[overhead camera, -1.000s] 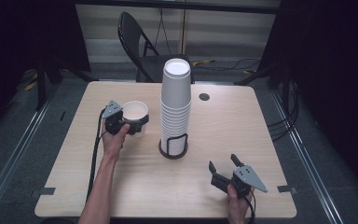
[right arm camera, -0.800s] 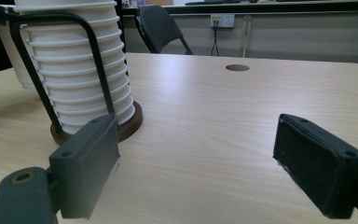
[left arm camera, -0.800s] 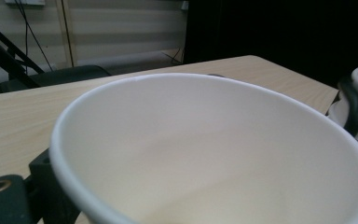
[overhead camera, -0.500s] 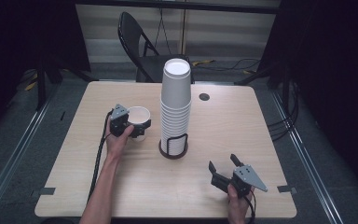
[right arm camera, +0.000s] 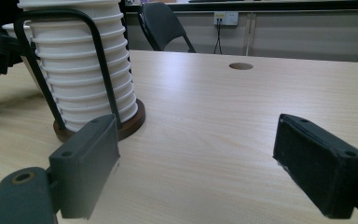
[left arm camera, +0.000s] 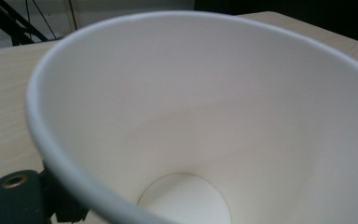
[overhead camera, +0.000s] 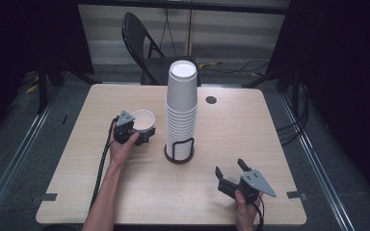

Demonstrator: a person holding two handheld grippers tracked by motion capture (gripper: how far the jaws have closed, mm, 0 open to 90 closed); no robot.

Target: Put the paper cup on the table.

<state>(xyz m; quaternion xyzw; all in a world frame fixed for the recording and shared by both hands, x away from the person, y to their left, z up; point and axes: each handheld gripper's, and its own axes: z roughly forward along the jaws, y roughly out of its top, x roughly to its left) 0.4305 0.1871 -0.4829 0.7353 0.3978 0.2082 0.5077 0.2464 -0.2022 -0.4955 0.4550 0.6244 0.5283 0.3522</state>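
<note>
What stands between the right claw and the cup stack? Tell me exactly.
Nothing visible. The right claw rests open on the table, and bare tabletop runs from it to the cup stack in its wire holder. The left claw's single cup sits on the stack's far side.

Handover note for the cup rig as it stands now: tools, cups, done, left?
Left tool: shut on single paper cup, upright, mouth up, left of the cup stack.
Right tool: open, holds nothing, at the table's near right.
Stack sits upside down in the wire holder, mid-table.
Done: one cup is apart from the stack.
Left: probably set it down, or invert it and stack it.
</note>
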